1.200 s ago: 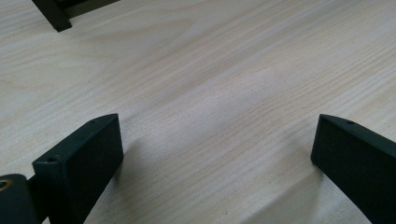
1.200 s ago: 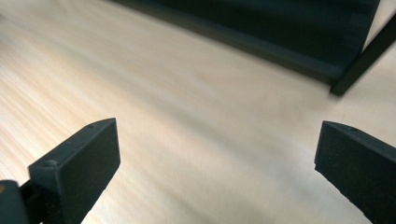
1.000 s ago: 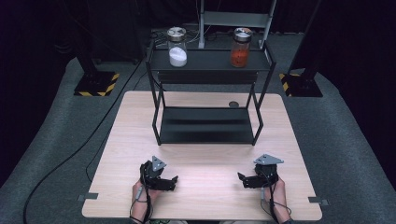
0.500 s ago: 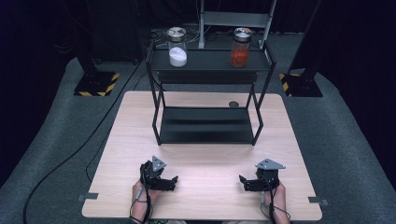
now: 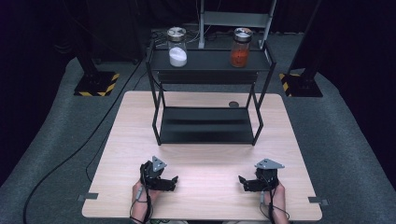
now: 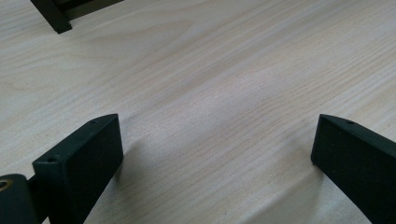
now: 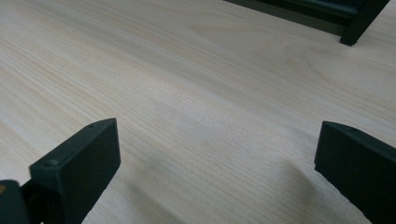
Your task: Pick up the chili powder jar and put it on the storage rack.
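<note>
Jaws of left gripper (image 5: 172, 182) and right gripper (image 5: 244, 183) wide apart, empty

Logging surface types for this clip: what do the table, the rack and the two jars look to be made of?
Table: pale wood or wood-look laminate, matte, with visible grain lines. Rack: likely black-painted metal, thin straight legs and flat shelves with a dull sheen. Jar of white contents and jar of orange contents: clear glass or plastic with silvery, probably metal, lids.

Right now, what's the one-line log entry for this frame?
left claw: open, empty | right claw: open, empty | both low over table | white jar, red jar: on rack top
</note>
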### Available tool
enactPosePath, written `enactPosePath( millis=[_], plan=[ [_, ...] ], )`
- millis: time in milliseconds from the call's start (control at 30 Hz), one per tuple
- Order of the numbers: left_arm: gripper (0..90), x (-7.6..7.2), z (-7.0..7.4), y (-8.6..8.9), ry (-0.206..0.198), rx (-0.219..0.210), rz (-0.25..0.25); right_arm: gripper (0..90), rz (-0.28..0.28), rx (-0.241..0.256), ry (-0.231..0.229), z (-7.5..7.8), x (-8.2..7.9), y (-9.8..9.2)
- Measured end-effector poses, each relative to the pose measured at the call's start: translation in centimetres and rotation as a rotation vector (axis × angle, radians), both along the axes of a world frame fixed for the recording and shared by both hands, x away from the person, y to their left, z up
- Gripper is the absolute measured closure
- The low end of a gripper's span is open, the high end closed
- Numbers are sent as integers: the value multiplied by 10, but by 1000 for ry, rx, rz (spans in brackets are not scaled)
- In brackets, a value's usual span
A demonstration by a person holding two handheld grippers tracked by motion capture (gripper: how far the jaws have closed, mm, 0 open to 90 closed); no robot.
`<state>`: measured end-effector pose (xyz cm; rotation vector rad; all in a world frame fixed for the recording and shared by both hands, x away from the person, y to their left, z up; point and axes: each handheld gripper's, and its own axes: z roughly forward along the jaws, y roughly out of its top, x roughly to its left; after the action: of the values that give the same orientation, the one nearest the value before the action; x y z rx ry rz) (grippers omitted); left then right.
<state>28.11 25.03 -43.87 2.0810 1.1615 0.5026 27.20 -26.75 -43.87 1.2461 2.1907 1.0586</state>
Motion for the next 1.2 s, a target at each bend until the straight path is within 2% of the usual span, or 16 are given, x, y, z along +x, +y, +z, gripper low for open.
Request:
enactPosePath(
  millis=[400, 1200],
  plan=[
    [17, 0, 0, 0, -2, 1, 0, 0, -10, 20, -17, -2, -4, -3],
    [17, 1, 0, 1, 3, -3, -2, 0, -25, 0, -19, -1, -5, 2]
  ],
)
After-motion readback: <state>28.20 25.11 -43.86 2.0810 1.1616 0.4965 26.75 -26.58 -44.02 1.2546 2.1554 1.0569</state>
